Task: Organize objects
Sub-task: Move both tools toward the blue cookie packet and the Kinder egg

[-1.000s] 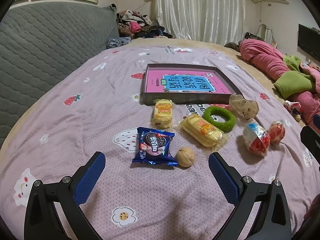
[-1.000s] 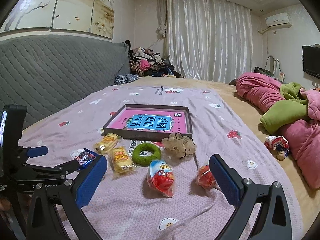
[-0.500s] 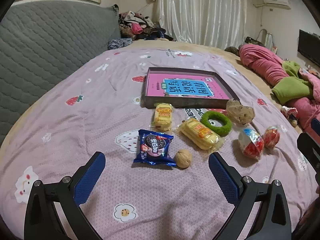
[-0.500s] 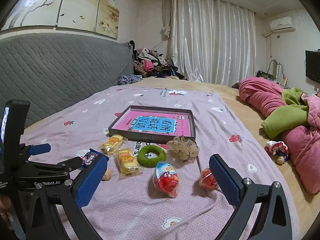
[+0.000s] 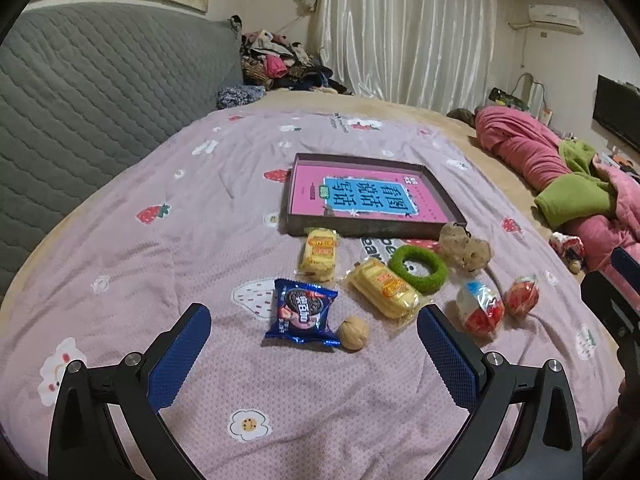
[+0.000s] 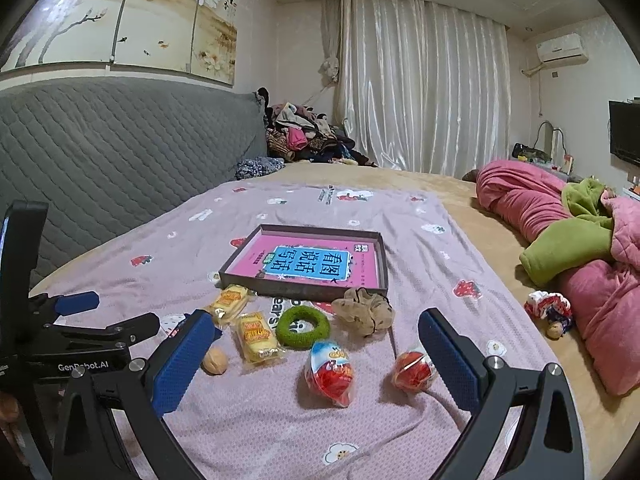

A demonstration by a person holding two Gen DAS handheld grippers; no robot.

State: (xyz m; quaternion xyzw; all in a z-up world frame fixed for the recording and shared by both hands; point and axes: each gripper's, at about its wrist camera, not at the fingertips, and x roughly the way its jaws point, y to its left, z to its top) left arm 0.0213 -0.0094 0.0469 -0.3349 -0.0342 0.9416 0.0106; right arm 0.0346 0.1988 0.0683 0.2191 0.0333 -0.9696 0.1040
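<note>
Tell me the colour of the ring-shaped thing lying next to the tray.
Green. The fuzzy ring shows best in the left wrist view, near the tray.

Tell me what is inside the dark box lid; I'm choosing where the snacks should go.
Inside the dark box lid lies a pink book with a blue title panel, covering nearly the whole floor. Whatever lies beneath the book is hidden.

Both claws pulled back and tipped up a bit over the last second. The left claw (image 5: 314, 350) now sits farther from the blue cookie packet (image 5: 303, 312), and the right claw (image 6: 316, 360) sees more ceiling.
</note>
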